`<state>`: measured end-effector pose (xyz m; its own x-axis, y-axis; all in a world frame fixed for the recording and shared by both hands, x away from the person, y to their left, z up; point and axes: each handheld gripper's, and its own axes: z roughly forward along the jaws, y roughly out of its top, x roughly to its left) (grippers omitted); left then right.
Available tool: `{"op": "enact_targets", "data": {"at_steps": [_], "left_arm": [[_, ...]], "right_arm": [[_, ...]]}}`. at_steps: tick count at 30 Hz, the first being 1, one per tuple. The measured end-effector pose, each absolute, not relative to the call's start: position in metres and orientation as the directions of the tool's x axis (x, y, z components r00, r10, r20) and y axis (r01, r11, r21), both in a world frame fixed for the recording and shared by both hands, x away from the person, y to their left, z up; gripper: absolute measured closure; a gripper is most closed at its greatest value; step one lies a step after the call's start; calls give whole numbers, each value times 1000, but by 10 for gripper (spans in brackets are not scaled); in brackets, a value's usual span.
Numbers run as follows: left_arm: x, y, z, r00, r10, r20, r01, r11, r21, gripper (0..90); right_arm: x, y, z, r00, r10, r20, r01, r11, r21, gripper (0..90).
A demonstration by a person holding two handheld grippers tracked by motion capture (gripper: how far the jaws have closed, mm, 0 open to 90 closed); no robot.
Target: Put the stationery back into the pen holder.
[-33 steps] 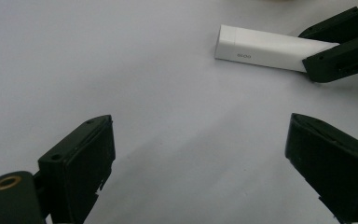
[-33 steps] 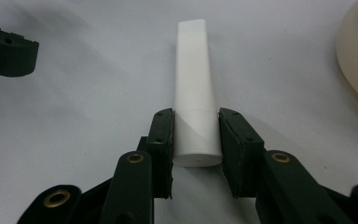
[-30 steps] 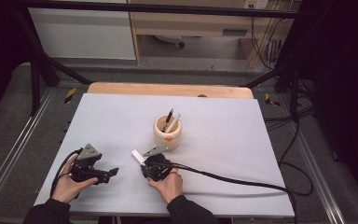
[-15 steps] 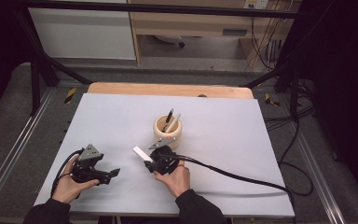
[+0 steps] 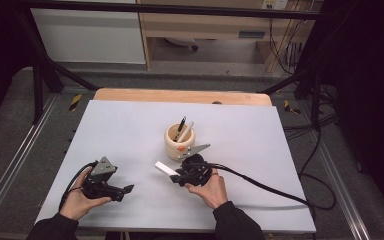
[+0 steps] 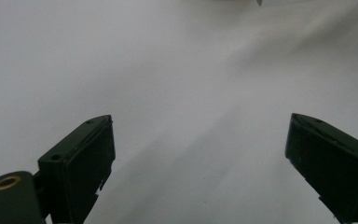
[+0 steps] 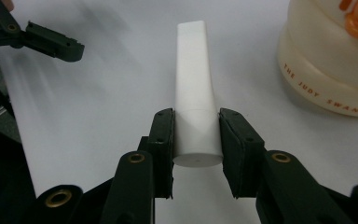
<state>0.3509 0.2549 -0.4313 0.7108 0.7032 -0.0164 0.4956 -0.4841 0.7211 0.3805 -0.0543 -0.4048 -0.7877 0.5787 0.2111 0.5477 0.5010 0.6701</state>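
The right gripper (image 7: 196, 140) pinches a white squeeze tube (image 7: 195, 88) at its round capped end, pads pressed on both sides, the flat crimped end pointing away from the hand. The tube is held just in front of and to the left of the cream ceramic holder (image 5: 180, 141), close but apart from it. That holder stands on the white table (image 5: 280, 145) with a black pen (image 5: 181, 128) and a pale stick leaning in it. The left gripper (image 5: 125, 189), jaws spread with nothing between them, rests well left of the holder, near the table's front edge.
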Motion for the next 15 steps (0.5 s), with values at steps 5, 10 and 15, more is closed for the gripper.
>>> {"op": "enact_targets", "data": {"at_steps": [5,10,15], "left_arm": [[348,246,-430,745,667,14,455,-524,720,88],[347,237,-427,770,635,55,415,-565,713,88],[346,226,-423,799,594,94,367,-605,706,98]], "right_arm": [[379,-68,-402,-808,548,216,536,531,656,673],[379,-80,-399,-817,528,232,533,537,654,673],[379,-90,-394,-827,506,243,527,550,648,673]]}}
